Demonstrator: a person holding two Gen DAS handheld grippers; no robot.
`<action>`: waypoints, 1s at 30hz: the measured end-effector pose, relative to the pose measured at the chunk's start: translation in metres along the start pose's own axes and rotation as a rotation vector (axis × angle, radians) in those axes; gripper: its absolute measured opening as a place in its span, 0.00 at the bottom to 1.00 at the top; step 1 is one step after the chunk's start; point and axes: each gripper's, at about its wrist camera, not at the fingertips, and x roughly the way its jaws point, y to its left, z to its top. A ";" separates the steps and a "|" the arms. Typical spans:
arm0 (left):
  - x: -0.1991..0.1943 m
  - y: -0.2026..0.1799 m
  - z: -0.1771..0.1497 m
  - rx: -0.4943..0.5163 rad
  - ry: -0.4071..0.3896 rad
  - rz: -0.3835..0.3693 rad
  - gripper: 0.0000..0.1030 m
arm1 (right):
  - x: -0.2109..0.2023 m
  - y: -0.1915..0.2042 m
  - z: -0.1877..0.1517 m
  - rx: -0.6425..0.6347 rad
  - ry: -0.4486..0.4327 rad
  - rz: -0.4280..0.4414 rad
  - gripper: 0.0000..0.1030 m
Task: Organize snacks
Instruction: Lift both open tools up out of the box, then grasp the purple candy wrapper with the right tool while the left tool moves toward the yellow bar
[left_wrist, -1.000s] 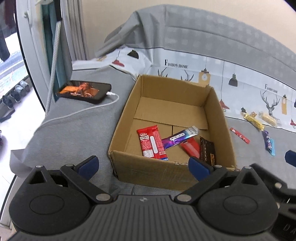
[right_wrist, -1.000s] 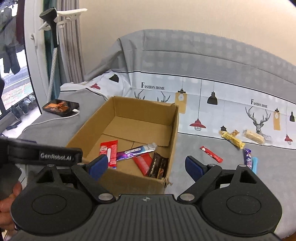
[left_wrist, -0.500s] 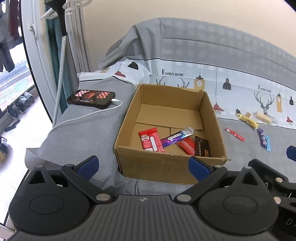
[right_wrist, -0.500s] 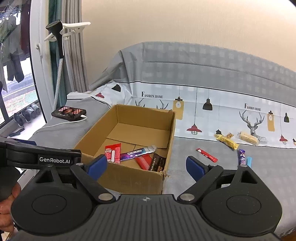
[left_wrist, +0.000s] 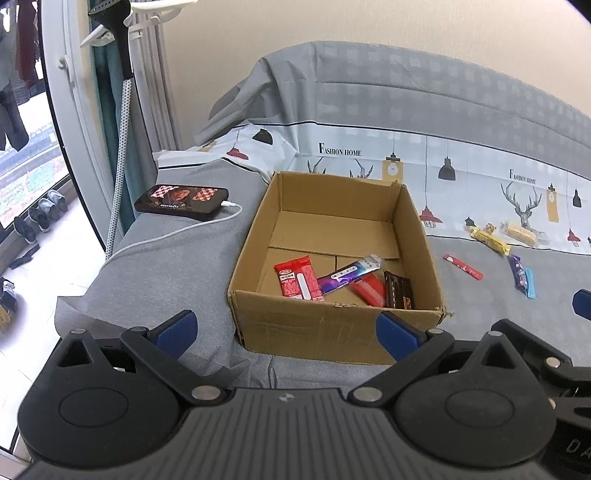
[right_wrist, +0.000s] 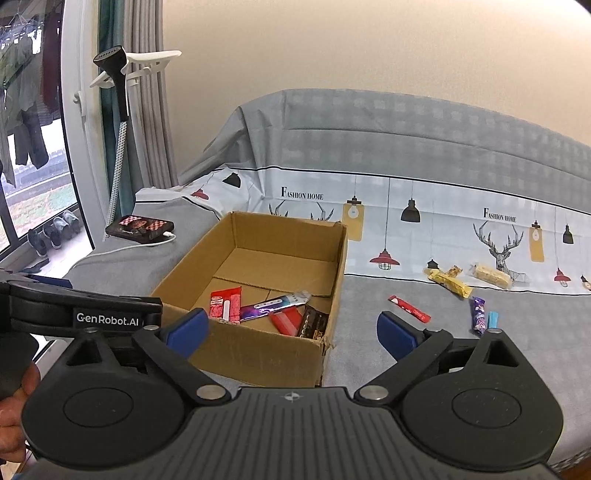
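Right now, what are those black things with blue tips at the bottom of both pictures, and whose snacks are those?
Those are two grabbing tools. A person holds one in each hand, and each tool has a tiny camera looking out along its two fingers. One picture comes from the left gripper, the other from the right gripper. Both are open and hold nothing; the right one's jaws have just been opening wider.

They look at a sofa under a grey cover. On it sits a cardboard box with four snacks inside, such as a red packet and a purple bar. More snacks lie loose to the right of the box: a red stick, yellow bars and a purple wrapper. A phone is charging on the left. Whose snacks they are, the pictures don't show.
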 end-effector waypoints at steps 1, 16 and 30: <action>0.000 0.000 0.000 0.000 0.002 0.000 1.00 | 0.000 0.000 0.000 -0.001 0.001 0.001 0.96; 0.005 -0.010 0.005 0.028 0.017 -0.011 1.00 | 0.006 -0.009 -0.003 0.029 0.004 0.002 0.99; 0.037 -0.084 0.033 0.096 0.131 -0.095 1.00 | 0.025 -0.100 -0.021 0.202 0.020 -0.131 0.99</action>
